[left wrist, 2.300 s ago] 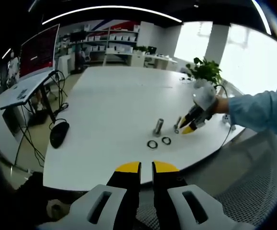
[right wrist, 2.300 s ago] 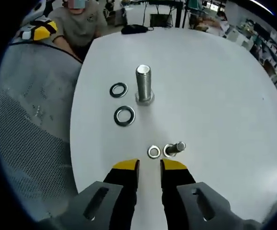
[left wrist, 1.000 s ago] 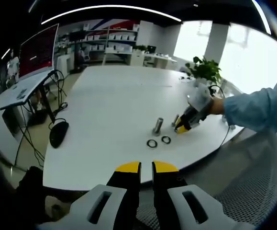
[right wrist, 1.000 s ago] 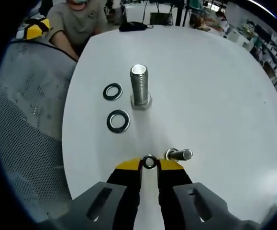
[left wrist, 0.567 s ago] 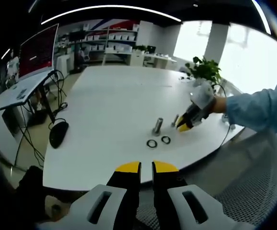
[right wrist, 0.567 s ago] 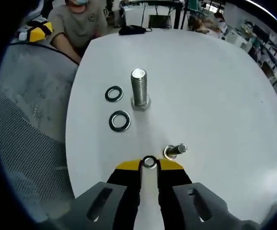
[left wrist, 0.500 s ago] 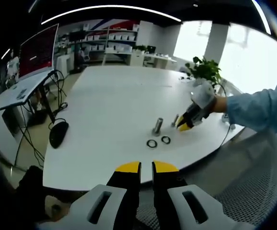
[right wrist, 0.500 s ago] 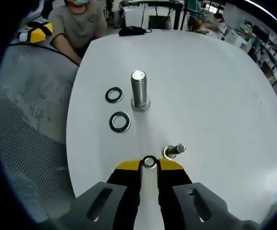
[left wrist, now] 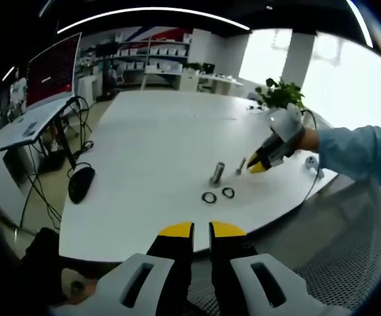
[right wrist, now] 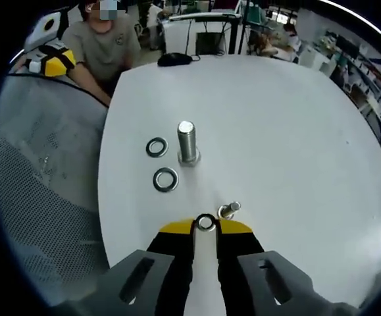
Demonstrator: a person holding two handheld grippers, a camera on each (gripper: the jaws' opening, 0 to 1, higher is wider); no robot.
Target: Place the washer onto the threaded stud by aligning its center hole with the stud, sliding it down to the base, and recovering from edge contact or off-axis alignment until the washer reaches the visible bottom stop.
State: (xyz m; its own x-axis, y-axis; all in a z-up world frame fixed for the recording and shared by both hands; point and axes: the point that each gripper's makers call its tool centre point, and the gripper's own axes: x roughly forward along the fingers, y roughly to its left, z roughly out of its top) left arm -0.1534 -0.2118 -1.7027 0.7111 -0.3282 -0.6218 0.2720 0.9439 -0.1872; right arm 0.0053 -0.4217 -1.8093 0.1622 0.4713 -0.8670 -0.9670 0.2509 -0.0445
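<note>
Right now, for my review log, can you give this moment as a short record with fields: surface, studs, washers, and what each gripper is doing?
surface: round white table
studs: large upright threaded steel bolt; small upright threaded stud close beyond the right gripper's tips
loose washers: two steel ring washers flat on the table beside the large bolt
held washer: small steel washer pinched between yellow tips, not yet on a stud
right gripper: shut on the small washer
left gripper: jaws together, empty, back from the table edge
</note>
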